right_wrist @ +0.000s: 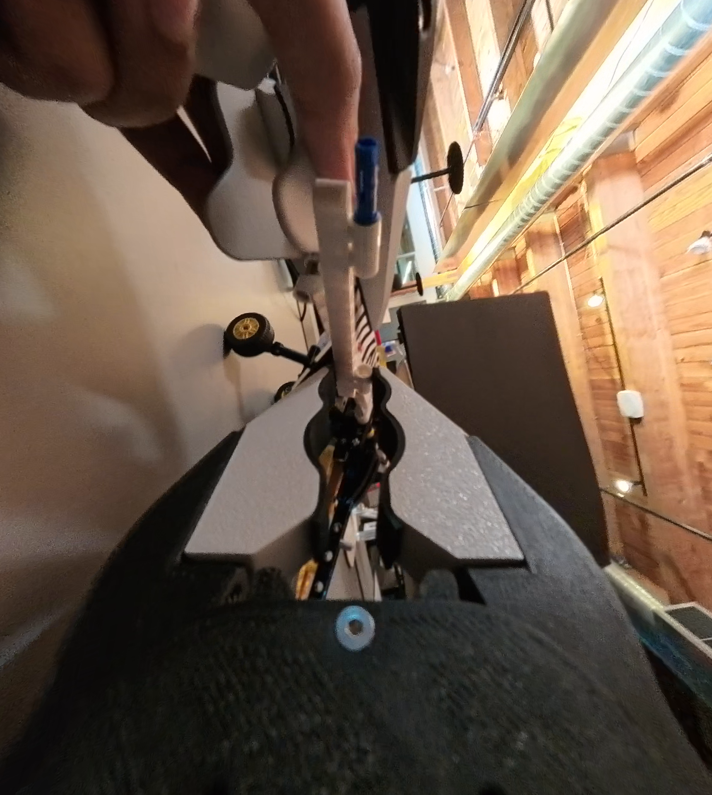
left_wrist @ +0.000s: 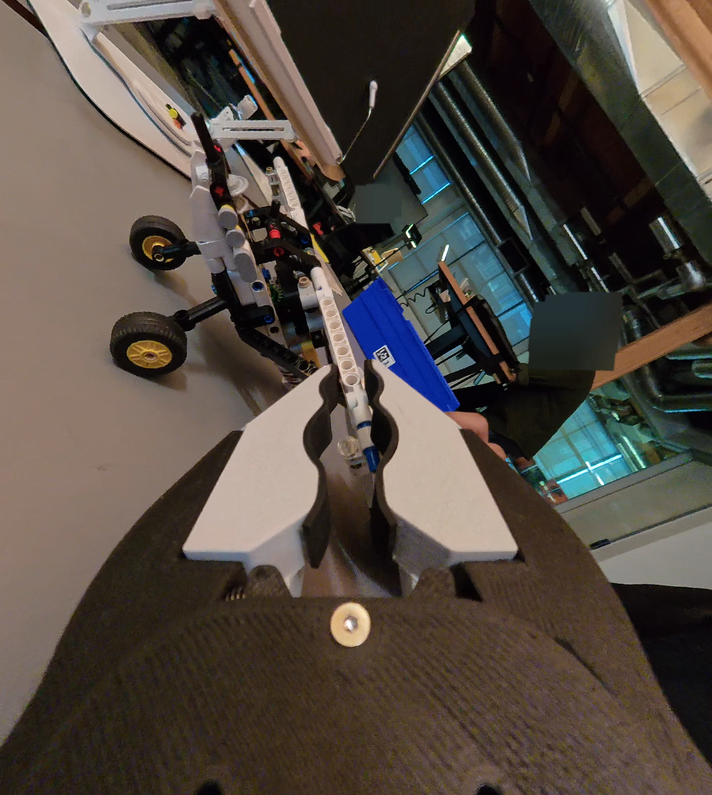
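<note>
Both the left gripper [left_wrist: 351, 378] and right gripper [right_wrist: 353, 387] clamp 1 white holed beam [left_wrist: 337, 327]; a toy car [left_wrist: 234, 275] stands at 11 o'clock on the desk [left_wrist: 44, 387], a blue bin [left_wrist: 401, 344] at 1.

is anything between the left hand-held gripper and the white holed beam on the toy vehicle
Nothing visible. In the left wrist view the left hand-held gripper is already closed on the white holed beam, its dark pads against both sides near the beam's end. The yellow-hubbed wheels sit off to the side.
</note>
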The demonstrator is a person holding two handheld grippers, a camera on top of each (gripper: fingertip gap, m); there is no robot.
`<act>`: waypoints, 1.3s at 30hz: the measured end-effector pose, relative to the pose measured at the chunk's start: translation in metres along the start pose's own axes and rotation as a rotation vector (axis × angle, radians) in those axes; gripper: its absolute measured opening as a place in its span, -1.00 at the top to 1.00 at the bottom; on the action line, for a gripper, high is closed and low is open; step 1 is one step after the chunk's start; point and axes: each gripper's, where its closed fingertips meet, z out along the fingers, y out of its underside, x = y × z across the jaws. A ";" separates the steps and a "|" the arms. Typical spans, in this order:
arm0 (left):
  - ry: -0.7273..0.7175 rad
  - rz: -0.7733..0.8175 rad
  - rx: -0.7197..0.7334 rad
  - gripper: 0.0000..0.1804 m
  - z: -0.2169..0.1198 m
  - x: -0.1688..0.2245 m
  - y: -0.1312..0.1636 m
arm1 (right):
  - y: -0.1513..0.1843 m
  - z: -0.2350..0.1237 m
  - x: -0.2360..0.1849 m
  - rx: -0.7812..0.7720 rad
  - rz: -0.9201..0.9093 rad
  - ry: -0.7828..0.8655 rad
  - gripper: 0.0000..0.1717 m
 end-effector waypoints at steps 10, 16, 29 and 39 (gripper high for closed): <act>0.049 0.030 0.039 0.68 -0.001 0.011 -0.008 | 0.025 -0.019 0.020 -0.003 0.349 -0.039 0.83; 0.116 0.219 0.228 0.44 -0.021 0.051 -0.038 | 0.013 -0.041 0.032 0.175 0.929 -0.299 0.83; 0.097 0.682 -0.019 0.61 0.063 0.132 0.062 | 0.053 -0.077 0.034 0.050 1.261 -0.374 0.84; -0.003 0.731 0.021 0.96 0.063 0.125 0.057 | 0.029 -0.102 0.040 0.215 1.128 -0.353 0.75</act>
